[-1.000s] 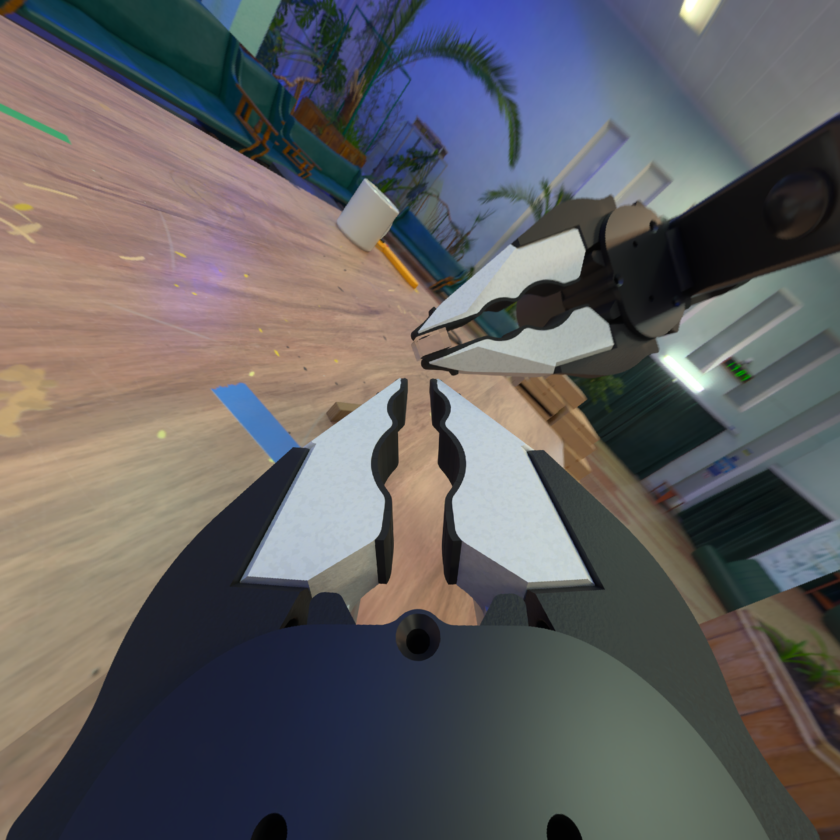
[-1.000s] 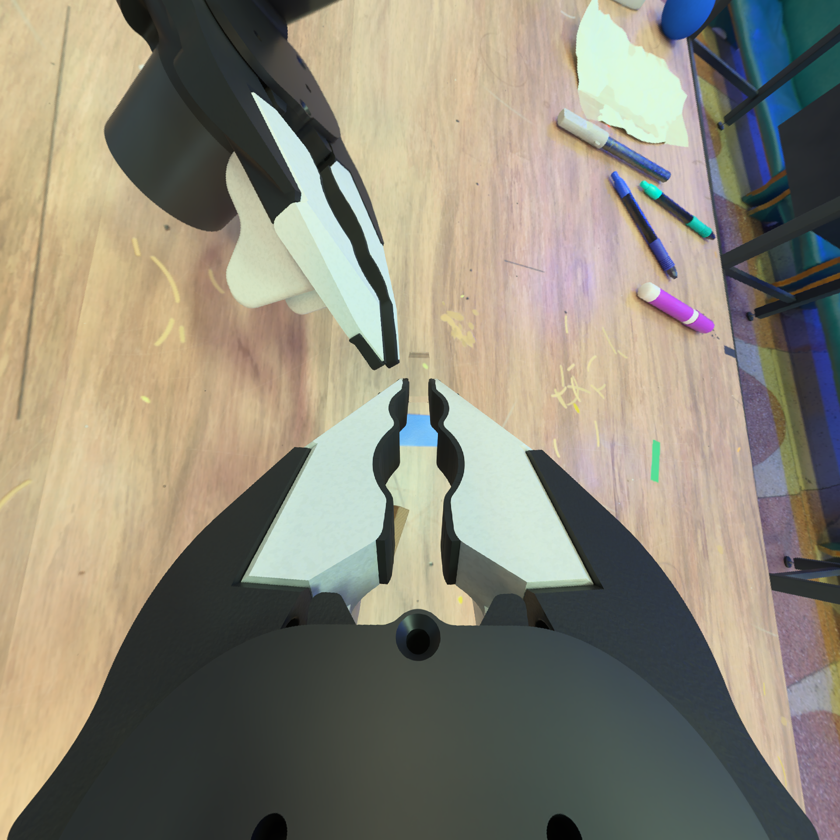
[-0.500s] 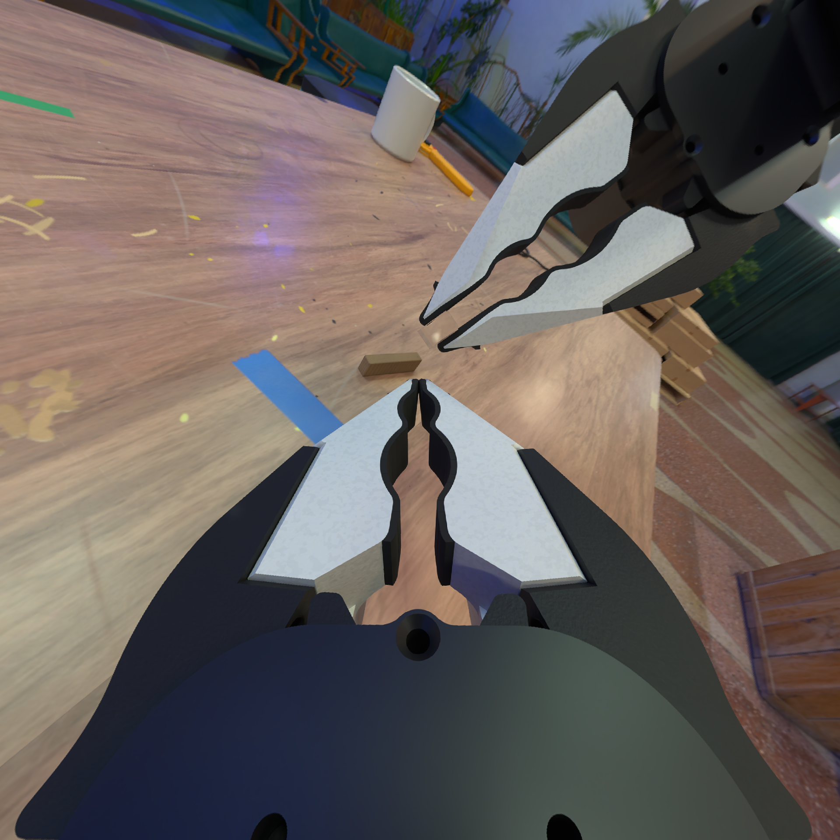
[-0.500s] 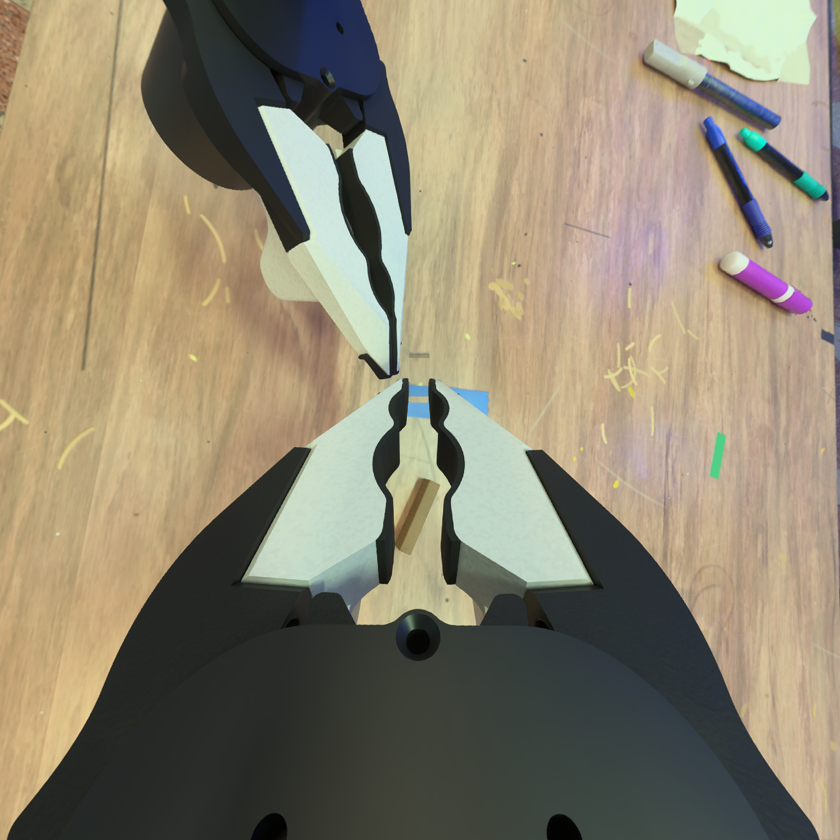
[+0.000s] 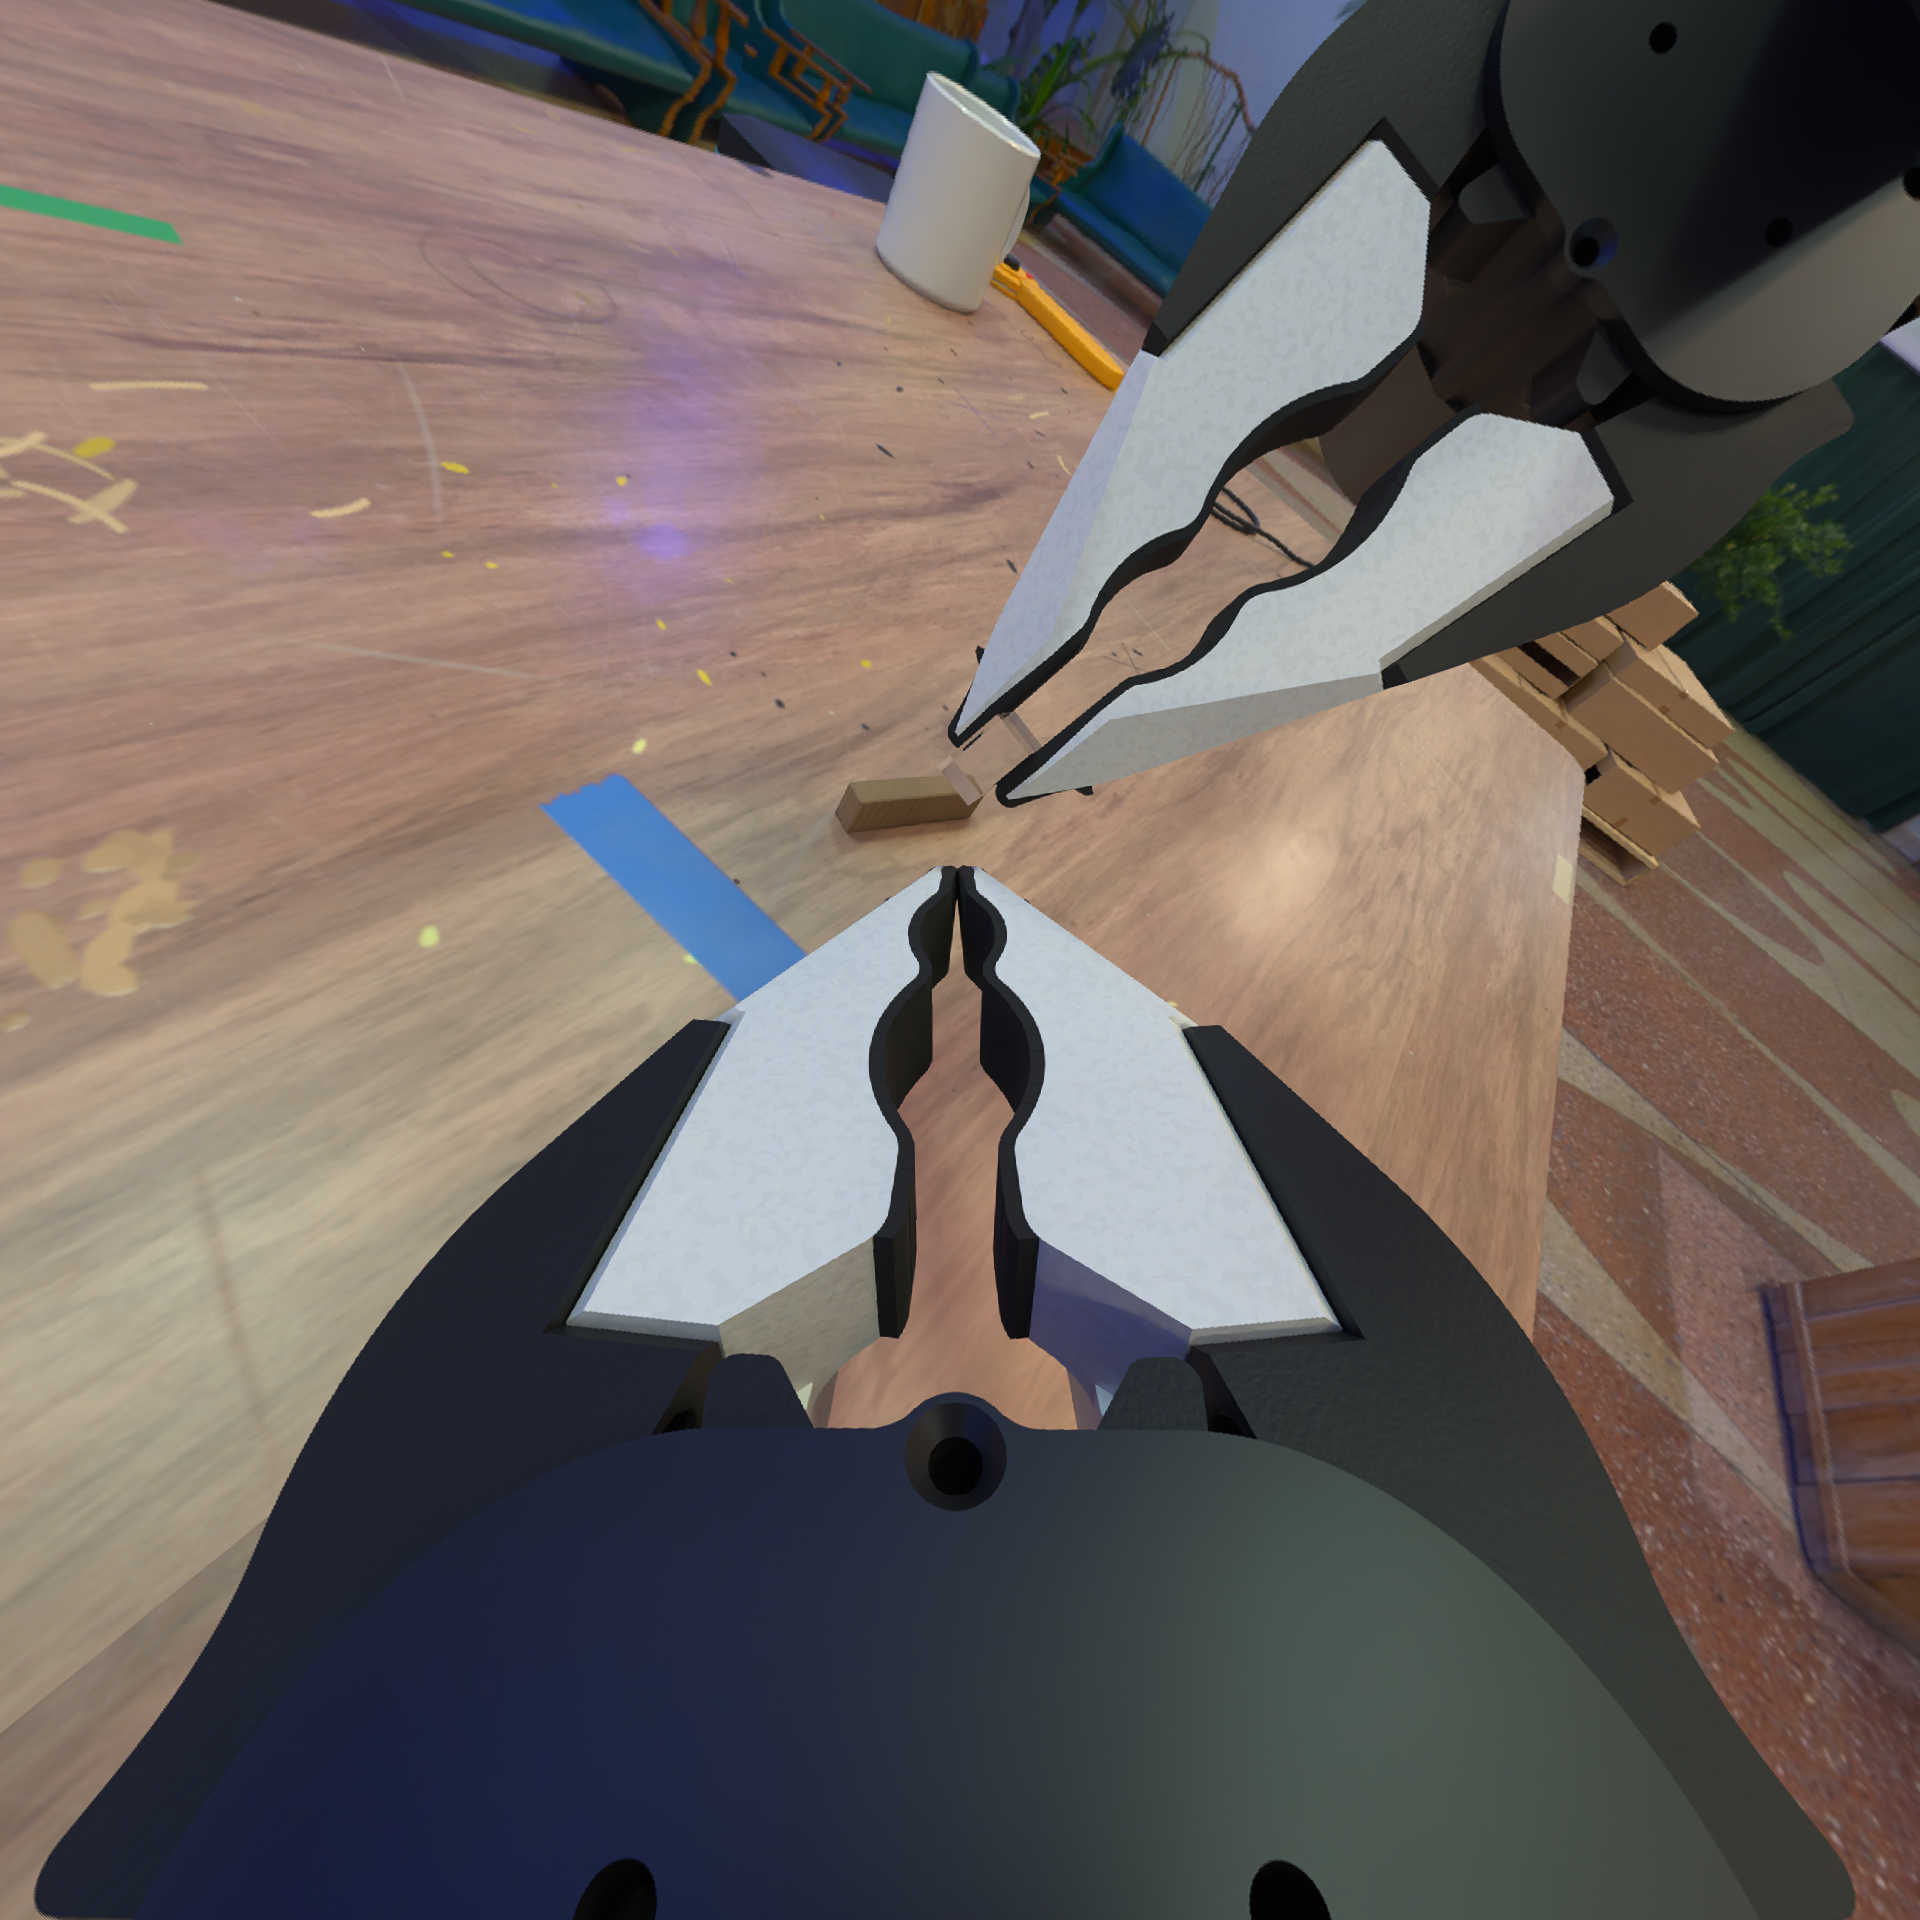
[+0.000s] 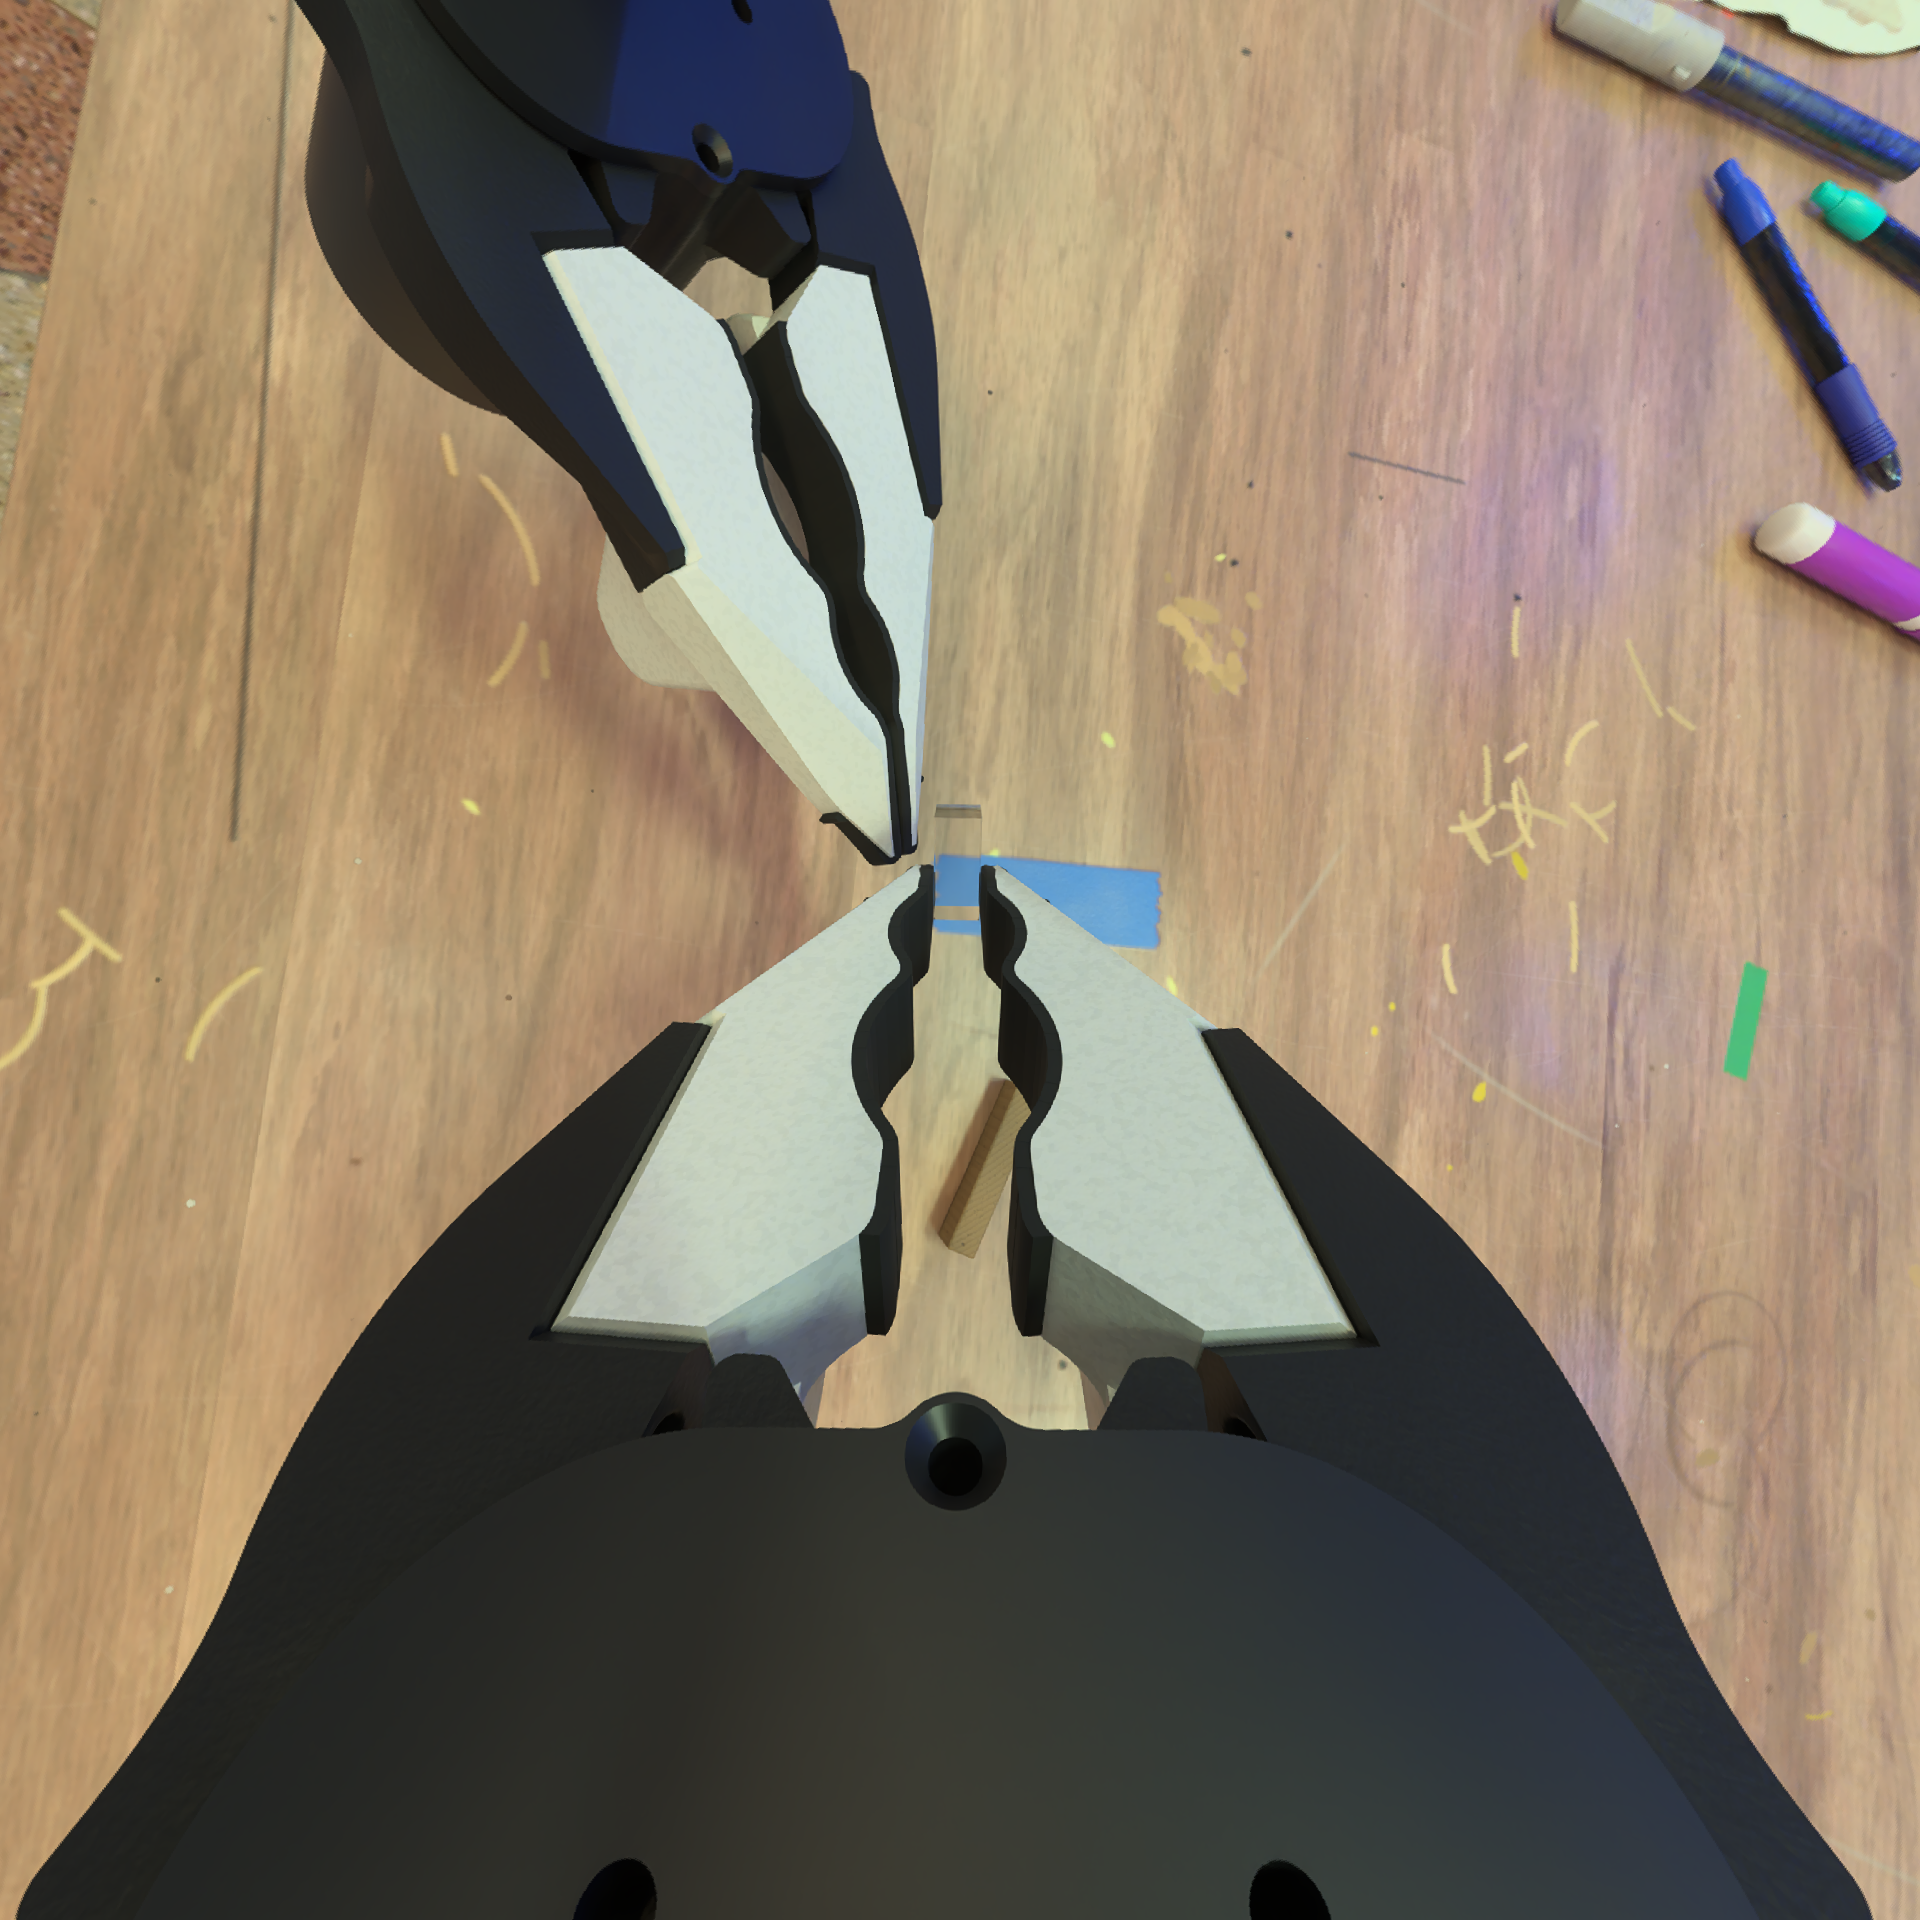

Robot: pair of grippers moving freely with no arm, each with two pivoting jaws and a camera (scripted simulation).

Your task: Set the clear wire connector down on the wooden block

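My right gripper (image 6: 956,883) is shut on the clear wire connector (image 6: 956,831), a small see-through piece that sticks out past the fingertips. In the left wrist view the right gripper (image 5: 982,764) comes down from the upper right and holds the connector (image 5: 964,781) at the right end of the small wooden block (image 5: 894,805). I cannot tell whether they touch. The block (image 6: 982,1169) lies flat on the table and shows between my right fingers. My left gripper (image 5: 954,875) is shut and empty, its tips (image 6: 899,847) just beside the connector.
A blue tape strip (image 5: 665,873) lies beside the block. A white mug (image 5: 956,192) and a yellow stick (image 5: 1060,327) stand farther back. Several markers (image 6: 1808,312) and a green tape mark (image 6: 1745,1018) lie to the right. The table edge (image 5: 1558,935) runs close on the right.
The left jaws have closed from a narrow gap to shut. The right gripper has come down with the connector towards the block. Both cameras now sit closer to the table.
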